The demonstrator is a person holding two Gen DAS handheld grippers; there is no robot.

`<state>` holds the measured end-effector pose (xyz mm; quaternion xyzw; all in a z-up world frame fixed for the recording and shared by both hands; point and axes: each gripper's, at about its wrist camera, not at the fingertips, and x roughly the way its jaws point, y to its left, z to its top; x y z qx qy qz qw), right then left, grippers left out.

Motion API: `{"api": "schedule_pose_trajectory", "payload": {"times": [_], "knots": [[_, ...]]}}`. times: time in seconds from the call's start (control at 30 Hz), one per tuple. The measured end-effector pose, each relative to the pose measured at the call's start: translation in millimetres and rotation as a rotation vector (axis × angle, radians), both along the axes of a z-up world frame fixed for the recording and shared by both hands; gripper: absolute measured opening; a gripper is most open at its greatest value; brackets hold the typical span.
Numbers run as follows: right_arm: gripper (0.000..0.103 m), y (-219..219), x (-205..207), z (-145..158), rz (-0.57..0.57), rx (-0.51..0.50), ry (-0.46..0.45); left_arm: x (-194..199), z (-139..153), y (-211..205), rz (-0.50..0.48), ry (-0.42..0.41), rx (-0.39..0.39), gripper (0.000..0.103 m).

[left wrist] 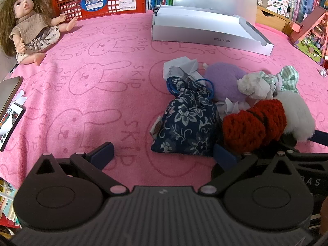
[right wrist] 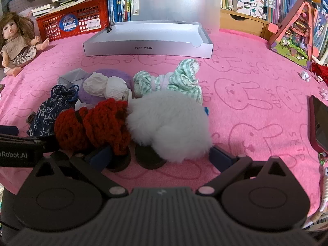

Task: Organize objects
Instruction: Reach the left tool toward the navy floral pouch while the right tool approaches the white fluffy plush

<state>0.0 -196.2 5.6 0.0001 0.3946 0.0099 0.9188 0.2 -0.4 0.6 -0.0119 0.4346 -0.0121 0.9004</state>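
A pile of small items lies on the pink rabbit-print cloth (left wrist: 86, 94). It holds a navy floral pouch (left wrist: 187, 123), a red knitted piece (left wrist: 254, 123), a white fluffy piece (right wrist: 170, 123), a purple fuzzy ball (left wrist: 222, 82), crumpled white paper (right wrist: 106, 87) and a green checked cloth (right wrist: 184, 80). My left gripper (left wrist: 164, 153) is open, its right finger beside the pouch and red knit. My right gripper (right wrist: 160, 154) is open, its fingers on either side of the red knit and the white fluffy piece.
An open grey box (right wrist: 147, 48) stands behind the pile. A doll (left wrist: 28, 24) sits at the far left by a red crate (left wrist: 98, 0). Books line the back. A pink house-shaped toy (right wrist: 295, 39) stands right. A phone (right wrist: 319, 123) lies at the right edge.
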Motion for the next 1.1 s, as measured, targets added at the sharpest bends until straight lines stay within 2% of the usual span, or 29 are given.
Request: {"api": "schedule_pose_trajectory", "payload": {"times": [0.47,0.57,0.73,0.9,1.1], "knots": [[0.103,-1,-10,5,0.03,0.029,-0.004,-14,-2,2,-0.049,-0.053,0.012,0.103],[0.103,1,-16,9,0.05,0.016,-0.029,-18,1,2,-0.051,-0.072,0.012,0.103],[0.103,1,-26,21,0.059,-0.015,-0.095,-27,13,0,-0.074,-0.153,0.037,0.103],[0.098,-7,-23,28,0.021,-0.002,-0.137,-31,24,-4,-0.096,-0.213,0.037,0.103],[0.092,-10,-15,28,0.016,-0.009,-0.139,-30,26,-7,-0.122,-0.216,0.005,0.103]]}}
